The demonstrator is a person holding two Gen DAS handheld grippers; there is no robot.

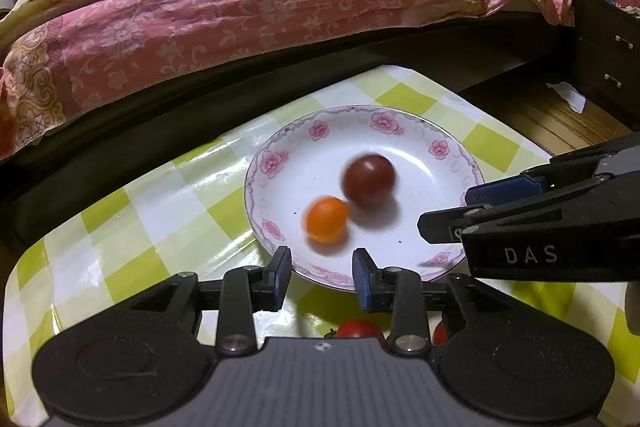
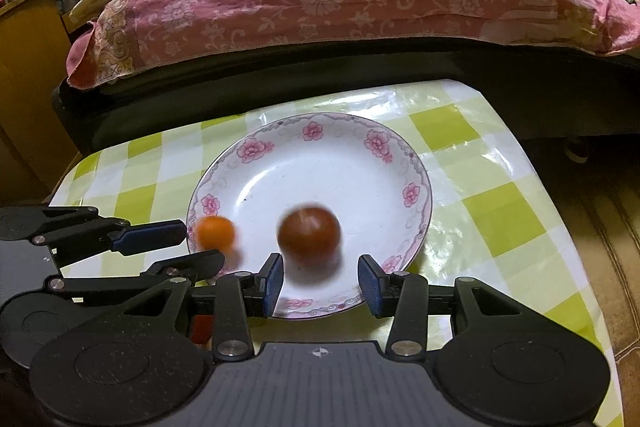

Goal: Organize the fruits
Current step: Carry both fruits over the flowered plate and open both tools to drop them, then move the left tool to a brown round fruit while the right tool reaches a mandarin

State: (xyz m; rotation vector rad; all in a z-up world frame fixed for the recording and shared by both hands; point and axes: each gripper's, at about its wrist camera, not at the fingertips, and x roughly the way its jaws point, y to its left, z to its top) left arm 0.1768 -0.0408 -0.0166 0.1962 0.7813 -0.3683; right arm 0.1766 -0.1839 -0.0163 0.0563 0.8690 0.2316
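Red tomato (image 1: 358,329) lies below left gripper (image 1: 322,277), beside plate (image 1: 400,131).

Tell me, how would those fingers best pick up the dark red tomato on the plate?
Grip the dark red tomato across its widest middle, coming from the near side with the right gripper, whose open fingers already straddle it. It is round, smooth and blurred, perhaps rolling, so wait, then close gently.
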